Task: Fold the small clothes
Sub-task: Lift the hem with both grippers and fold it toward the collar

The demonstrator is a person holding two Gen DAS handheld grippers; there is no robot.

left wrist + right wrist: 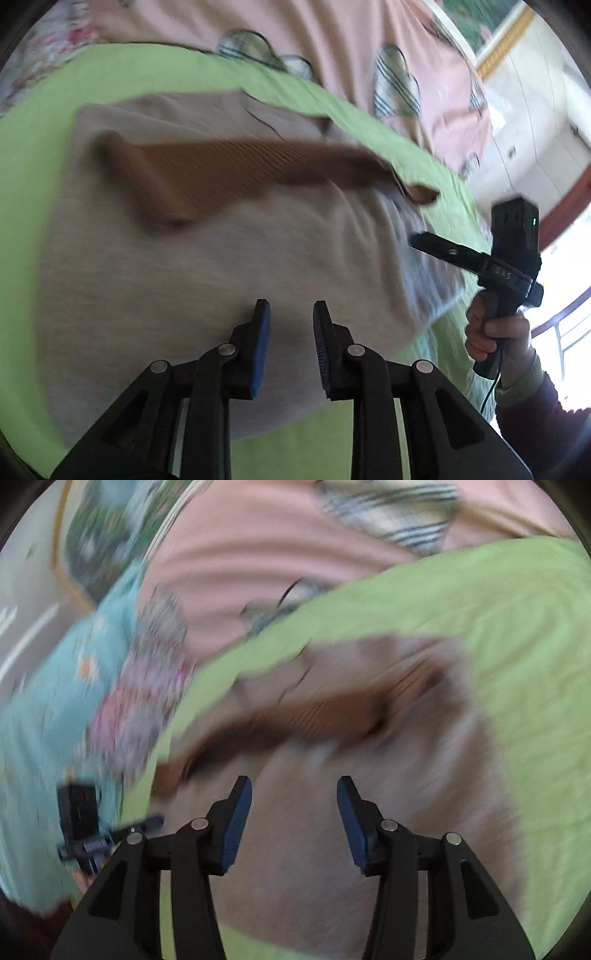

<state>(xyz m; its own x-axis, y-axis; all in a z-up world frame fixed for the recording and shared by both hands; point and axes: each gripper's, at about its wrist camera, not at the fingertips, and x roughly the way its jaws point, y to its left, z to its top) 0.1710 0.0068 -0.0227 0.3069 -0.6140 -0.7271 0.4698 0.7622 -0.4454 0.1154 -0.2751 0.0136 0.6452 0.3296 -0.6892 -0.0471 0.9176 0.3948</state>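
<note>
A small beige garment (207,266) with a brown ribbed band (207,170) lies spread on a light green sheet (92,81). My left gripper (291,317) is open and empty, just above the garment's near edge. The right gripper's fingers (443,251) show at the garment's right edge, held by a hand. In the blurred right wrist view, my right gripper (294,797) is open and empty above the same beige garment (314,849), with its brown band (332,716) ahead.
A pink blanket with plaid hearts (332,40) lies beyond the green sheet (498,620). A teal patterned cloth (55,709) and a floral cloth (140,701) lie to the left in the right wrist view. A white wall and window (535,122) stand at the right.
</note>
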